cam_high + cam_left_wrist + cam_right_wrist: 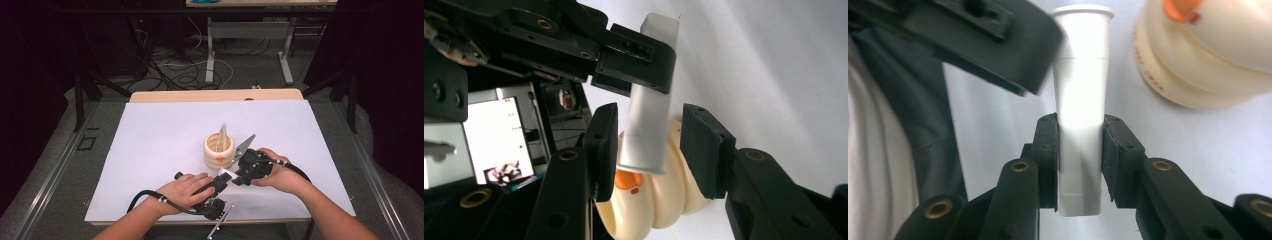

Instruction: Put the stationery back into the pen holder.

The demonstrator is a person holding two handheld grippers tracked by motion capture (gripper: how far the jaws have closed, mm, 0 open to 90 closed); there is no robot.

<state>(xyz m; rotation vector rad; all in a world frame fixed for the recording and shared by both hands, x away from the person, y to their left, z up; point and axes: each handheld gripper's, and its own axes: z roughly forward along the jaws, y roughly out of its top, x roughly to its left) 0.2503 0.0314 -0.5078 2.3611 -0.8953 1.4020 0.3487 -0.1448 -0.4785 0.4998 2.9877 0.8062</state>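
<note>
A white plastic tube (226, 174) (1082, 125) lies between both grippers, in front of a cream ribbed holder (219, 150) (1208, 65) with an orange mark. My right gripper (235, 175) (1082, 160) is shut on the tube's lower part. My left gripper (220, 182) (654, 145) is open, its pads standing either side of the same tube (646, 130), with a gap on the right side. Behind the tube is the holder (659, 205). A second translucent tube (222, 134) stands upright in the holder.
A white sheet (165, 130) covers the table, and a wooden edge (215, 95) shows at the far side. Cables (175, 70) and desk legs (210, 55) are on the floor beyond. A lit screen (494, 140) is in the left gripper view.
</note>
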